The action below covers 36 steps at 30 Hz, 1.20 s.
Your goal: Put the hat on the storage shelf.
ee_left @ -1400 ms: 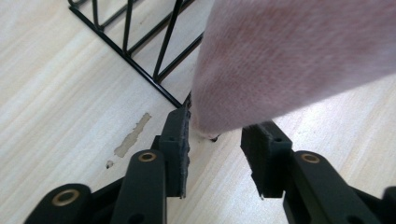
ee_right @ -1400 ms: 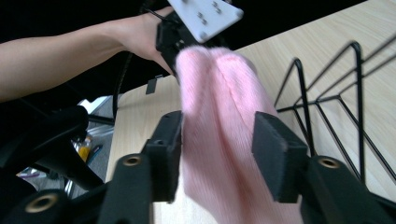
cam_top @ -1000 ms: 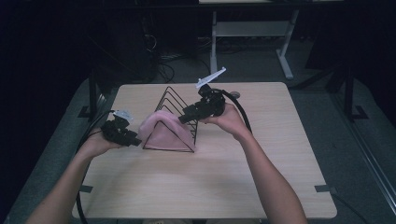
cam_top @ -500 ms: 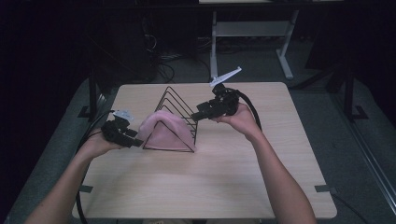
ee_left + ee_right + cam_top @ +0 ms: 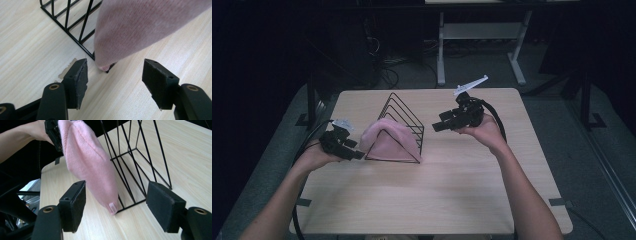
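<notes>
We see a pink knit hat (image 5: 388, 140) draped over the near end of a black wire rack (image 5: 404, 112), a row of triangular frames standing on the wooden counter (image 5: 437, 200). The hat sits astride the peak of the frontmost frames and hangs down both slopes, so the rack carries it and neither gripper needs to.

Our left gripper (image 5: 346, 150) rests low at the left foot of the rack. In the left gripper view its jaws have just been opening and stand apart, with the hat's lower corner (image 5: 105, 66) just ahead of them and nothing between the pads (image 5: 80, 77). We judge this a release: the corner has been let go where it hangs against the rack's base wire.

Our right gripper (image 5: 443, 124) is held above the counter to the right of the rack, well clear of it. Its jaws too have just been opening and are apart on nothing; the right gripper view looks along them at the hat's right corner (image 5: 112, 206), which bears a small label and hangs at the rack's base.

With both grippers free and the hat hanging evenly, we take the draping to be essentially finished.
</notes>
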### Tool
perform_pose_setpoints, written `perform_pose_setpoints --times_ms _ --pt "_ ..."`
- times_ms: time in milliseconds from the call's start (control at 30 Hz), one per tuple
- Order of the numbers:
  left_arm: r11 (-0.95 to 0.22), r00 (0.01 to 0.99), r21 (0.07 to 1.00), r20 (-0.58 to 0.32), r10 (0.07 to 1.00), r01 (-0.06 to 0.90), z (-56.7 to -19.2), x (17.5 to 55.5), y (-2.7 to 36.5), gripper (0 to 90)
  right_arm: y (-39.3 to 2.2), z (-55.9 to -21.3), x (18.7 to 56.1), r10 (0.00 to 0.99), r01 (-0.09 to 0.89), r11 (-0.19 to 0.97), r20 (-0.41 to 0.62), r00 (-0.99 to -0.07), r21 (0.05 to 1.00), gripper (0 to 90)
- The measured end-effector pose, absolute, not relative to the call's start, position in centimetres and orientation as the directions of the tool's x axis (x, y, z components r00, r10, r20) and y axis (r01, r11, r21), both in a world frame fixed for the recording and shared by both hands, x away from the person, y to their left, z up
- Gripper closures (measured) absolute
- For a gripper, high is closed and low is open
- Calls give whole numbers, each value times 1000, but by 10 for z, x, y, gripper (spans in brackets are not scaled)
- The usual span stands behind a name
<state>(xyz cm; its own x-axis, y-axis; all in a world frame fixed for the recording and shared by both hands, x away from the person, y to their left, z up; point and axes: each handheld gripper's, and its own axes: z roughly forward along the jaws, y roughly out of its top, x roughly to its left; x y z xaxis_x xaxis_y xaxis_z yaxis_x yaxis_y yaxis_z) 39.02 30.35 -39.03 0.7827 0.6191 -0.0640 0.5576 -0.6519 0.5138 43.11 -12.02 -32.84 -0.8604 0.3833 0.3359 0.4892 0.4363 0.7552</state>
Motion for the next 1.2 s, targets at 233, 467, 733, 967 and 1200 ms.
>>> perform_pose_setpoints --times_ms 233,467,733,967,1200 --pt "-646 778 517 -63 626 562 -391 388 306 353 -132 -331 428 400 499 427 338 -852 754 311" --pt "-641 772 520 -59 633 565 -392 384 311 337 -144 -339 425 425 525 419 351 -835 741 306" --pt "-627 760 518 -74 645 582 -398 381 316 326 -162 -353 420 453 558 398 373 -810 728 292" --pt "-616 759 531 -81 646 582 -399 376 315 317 -180 -362 410 495 584 376 377 -783 720 257" --pt "-610 757 539 -83 648 581 -399 372 312 314 -195 -372 403 519 599 370 376 -767 710 252"
